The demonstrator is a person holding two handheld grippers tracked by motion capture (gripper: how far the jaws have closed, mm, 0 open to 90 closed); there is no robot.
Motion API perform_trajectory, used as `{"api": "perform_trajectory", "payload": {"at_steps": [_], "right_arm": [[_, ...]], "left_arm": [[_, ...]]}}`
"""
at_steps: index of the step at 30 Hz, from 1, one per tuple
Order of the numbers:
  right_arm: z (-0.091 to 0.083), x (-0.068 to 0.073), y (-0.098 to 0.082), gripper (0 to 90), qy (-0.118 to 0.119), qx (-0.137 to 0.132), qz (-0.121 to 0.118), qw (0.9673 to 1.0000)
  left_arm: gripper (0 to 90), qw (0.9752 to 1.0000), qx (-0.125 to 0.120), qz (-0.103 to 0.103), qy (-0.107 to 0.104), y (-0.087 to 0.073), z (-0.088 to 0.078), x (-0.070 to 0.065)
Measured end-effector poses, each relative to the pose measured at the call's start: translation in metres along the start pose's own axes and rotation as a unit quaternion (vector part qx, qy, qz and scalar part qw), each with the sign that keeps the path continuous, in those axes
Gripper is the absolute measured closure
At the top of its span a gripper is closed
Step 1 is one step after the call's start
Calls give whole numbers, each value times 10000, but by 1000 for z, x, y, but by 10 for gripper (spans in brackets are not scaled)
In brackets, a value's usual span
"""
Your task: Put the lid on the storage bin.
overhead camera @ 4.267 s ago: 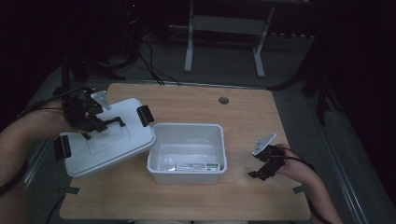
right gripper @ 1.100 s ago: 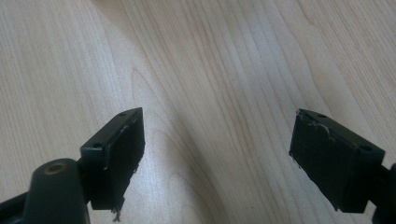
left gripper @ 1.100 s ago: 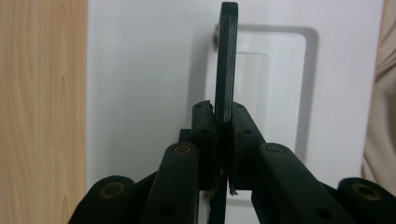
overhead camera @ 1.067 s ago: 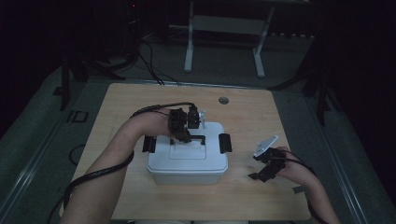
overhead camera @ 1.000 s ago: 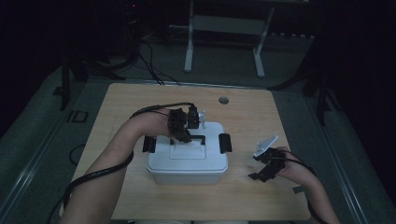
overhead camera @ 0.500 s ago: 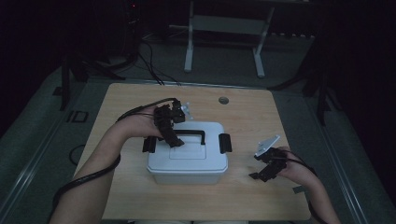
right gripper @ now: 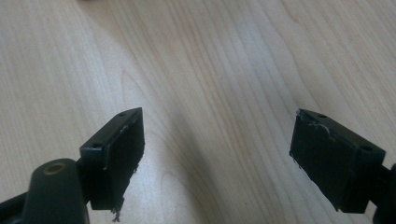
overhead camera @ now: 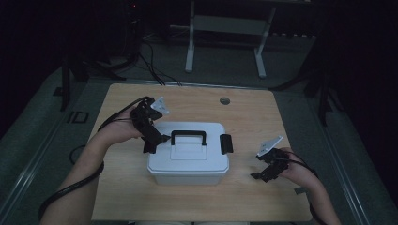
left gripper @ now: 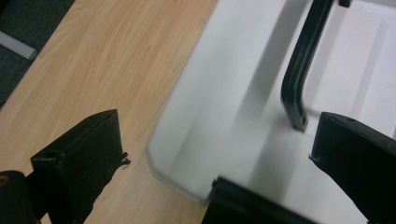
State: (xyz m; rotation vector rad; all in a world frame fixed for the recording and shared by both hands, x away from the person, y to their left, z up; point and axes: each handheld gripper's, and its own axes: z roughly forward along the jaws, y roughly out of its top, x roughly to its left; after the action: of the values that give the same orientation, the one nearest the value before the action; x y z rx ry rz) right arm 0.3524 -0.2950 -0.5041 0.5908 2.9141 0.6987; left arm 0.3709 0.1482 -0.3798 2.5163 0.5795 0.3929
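A white lidded storage box (overhead camera: 187, 152) sits in the middle of the wooden table (overhead camera: 244, 197), its lid on and its black carry handle (overhead camera: 188, 136) standing up across the top. The box's long axis runs left to right across the table, the handle in line with it, and a black latch (overhead camera: 225, 143) hangs at the right end; the left-end latch (left gripper: 252, 205) shows in the left gripper view.

The left gripper (overhead camera: 157, 140) hangs over the box's left end, its jaws just opened wide with only the lid's corner and the latch below them, gripping nothing. The right gripper (overhead camera: 263, 171) rests above bare wood to the right of the box, jaws spread and empty.

The likely next step is clipping the left latch. The risk is that a push from one side slides the light box, since the right gripper is not bracing it. The handle foot lies close to one jaw and could snag it. A latch clipped on a badly seated lid may pop off.
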Motion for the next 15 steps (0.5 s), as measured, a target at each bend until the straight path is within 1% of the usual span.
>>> {"api": "perform_trajectory", "payload": {"at_steps": [2, 3, 5, 6, 7, 9, 11, 13, 14, 15], "right_arm": [[-1, -1, -1, 174, -40, -73, 88, 9999], [-1, -1, -1, 174, -67, -98, 98, 9999], [-2, -2, -2, 174, -78, -168, 161, 9997], [-2, -2, -3, 174, -92, -174, 173, 9997], [-2, -2, -3, 174, -132, -177, 206, 9995], [-2, -3, -4, 173, -133, -168, 226, 9995], [-2, -4, -5, 173, -165, -168, 268, 9994], [-2, -4, -6, 173, -171, -194, 275, 9993], [-2, -4, -7, 173, -178, -198, 286, 9992], [-1, -4, -8, 173, -181, -204, 327, 9991]], "left_arm": [[20, 9999, -63, -89, 69, -8, -1, 3], [19, 9997, -128, -190, 75, -12, -1, 4], [20, 9993, -202, -299, 114, -21, -2, 7], [20, 9989, -240, -372, 168, -28, -4, 9], [20, 9986, -266, -417, 160, -31, -4, 11], [20, 9978, -328, -547, 180, -40, -6, 14], [20, 9975, -343, -568, 239, -48, -8, 15], [20, 9968, -369, -648, 276, -56, -9, 17], [20, 9961, -435, -711, 283, -61, -10, 18], [20, 9959, -437, -731, 287, -64, -11, 19]]}}
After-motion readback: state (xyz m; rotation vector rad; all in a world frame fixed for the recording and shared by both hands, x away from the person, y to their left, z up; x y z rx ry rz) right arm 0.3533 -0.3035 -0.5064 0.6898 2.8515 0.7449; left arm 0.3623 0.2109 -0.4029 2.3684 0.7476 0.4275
